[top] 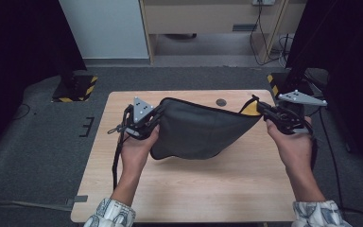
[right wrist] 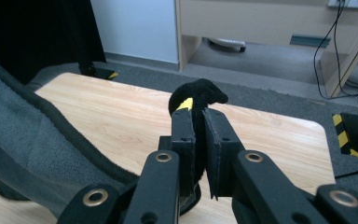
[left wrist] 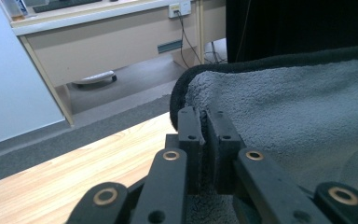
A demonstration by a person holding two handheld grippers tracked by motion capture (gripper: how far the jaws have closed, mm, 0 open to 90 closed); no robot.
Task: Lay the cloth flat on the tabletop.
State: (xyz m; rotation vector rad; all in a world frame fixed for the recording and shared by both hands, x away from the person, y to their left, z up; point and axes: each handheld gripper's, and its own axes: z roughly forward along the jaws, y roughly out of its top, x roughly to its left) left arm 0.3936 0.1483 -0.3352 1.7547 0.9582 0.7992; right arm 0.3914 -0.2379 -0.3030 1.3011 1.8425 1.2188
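Note:
A dark grey fleece cloth (top: pixel 198 130) with a black hem and a yellow patch at one corner hangs stretched between both grippers, its lower edge sagging onto the wooden table (top: pixel 189 189). My left gripper (top: pixel 157 115) is shut on the cloth's left corner; the left gripper view shows its jaws (left wrist: pixel 204 122) pinching the fuzzy grey cloth (left wrist: pixel 298 112). At the right corner by the yellow patch, my right gripper (top: pixel 260 108) is also shut. In the right gripper view the black hem (right wrist: pixel 198 98) pokes out above the closed right gripper (right wrist: pixel 199 122).
A small dark round spot (top: pixel 221 102) marks the table near its far edge. Black-and-yellow striped stand bases (top: pixel 75 89) sit on the carpet at both far corners. A desk and cables (top: pixel 264 28) stand beyond. A strap (top: pixel 117 156) trails from the left gripper.

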